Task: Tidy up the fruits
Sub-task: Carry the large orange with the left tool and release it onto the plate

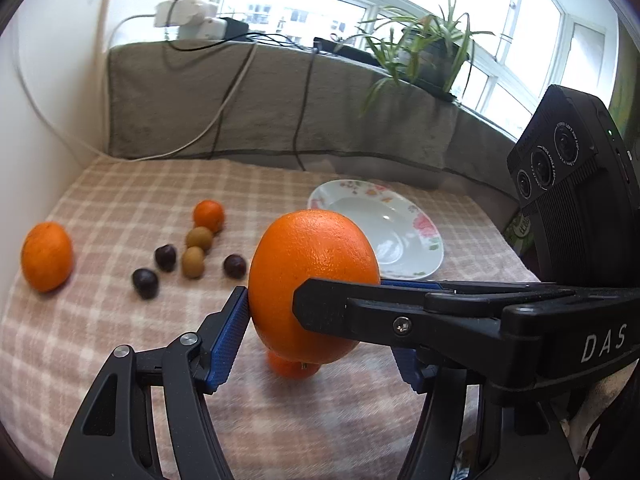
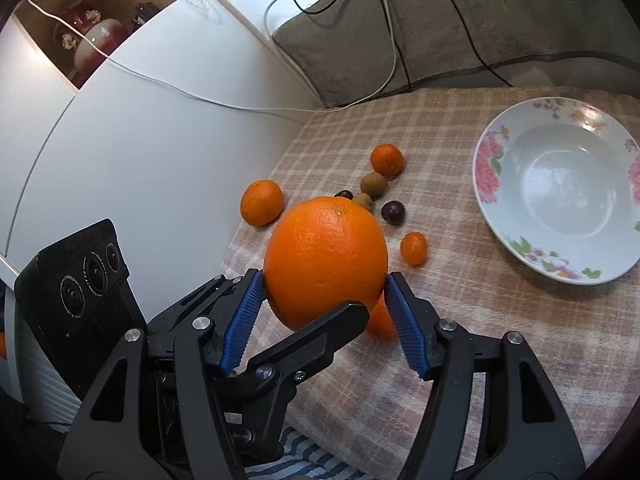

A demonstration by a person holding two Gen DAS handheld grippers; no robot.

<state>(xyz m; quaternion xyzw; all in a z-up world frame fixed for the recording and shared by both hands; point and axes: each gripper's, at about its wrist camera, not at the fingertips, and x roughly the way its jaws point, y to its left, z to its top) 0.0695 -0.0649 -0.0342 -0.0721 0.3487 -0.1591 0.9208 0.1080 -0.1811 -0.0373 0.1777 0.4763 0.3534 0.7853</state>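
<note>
A large orange (image 1: 314, 284) is held above the checked cloth between both grippers. My left gripper (image 1: 316, 344) has its blue pads against the orange's sides. My right gripper (image 2: 324, 308) also clamps the same orange (image 2: 326, 260), and its finger crosses the left wrist view from the right. A flowered white plate (image 2: 496, 168) lies empty to the right, also in the left wrist view (image 1: 434, 248). On the cloth lie a tangerine (image 1: 47, 256), a small tangerine (image 1: 209, 215), two brown longans (image 1: 199, 238), three dark cherries (image 1: 145, 283) and a small orange fruit (image 2: 414, 248).
A white cabinet wall (image 2: 140, 152) stands at the left. A grey covered ledge (image 1: 260, 100) with cables, a power strip (image 1: 188, 16) and a potted plant (image 1: 424, 48) runs along the back under the window.
</note>
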